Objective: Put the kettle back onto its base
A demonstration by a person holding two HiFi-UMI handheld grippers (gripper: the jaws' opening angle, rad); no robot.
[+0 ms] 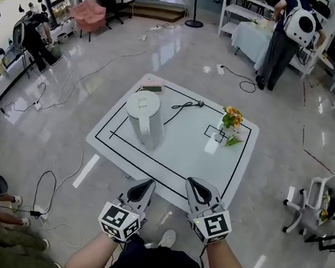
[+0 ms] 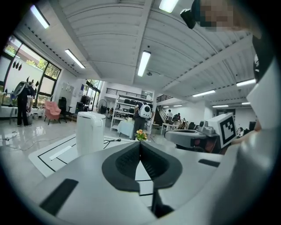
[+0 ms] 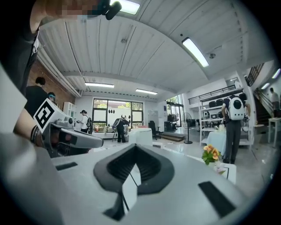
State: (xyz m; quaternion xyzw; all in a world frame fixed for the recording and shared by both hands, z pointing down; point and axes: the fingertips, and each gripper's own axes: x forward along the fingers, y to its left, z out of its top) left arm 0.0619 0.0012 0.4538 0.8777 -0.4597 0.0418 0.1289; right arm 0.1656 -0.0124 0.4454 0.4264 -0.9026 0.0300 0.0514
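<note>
A white kettle (image 1: 145, 118) stands upright on the left half of the white table (image 1: 152, 159), inside the black taped outline. A black cord (image 1: 185, 106) lies on the table behind it; what it joins to is hidden. Both grippers hang just off the table's near edge, side by side and pointing at the table. My left gripper (image 1: 146, 186) is shut and holds nothing. My right gripper (image 1: 194, 185) is likewise shut and holds nothing. The left gripper view shows the kettle (image 2: 90, 132) ahead to the left. In the right gripper view the kettle (image 3: 140, 136) is straight ahead.
A small pot of orange flowers (image 1: 232, 119) stands at the table's far right, by a taped square (image 1: 215, 132). A flat pinkish thing (image 1: 153, 87) lies at the far left corner. Cables trail over the floor (image 1: 58, 171). An office chair (image 1: 321, 196) stands to the right.
</note>
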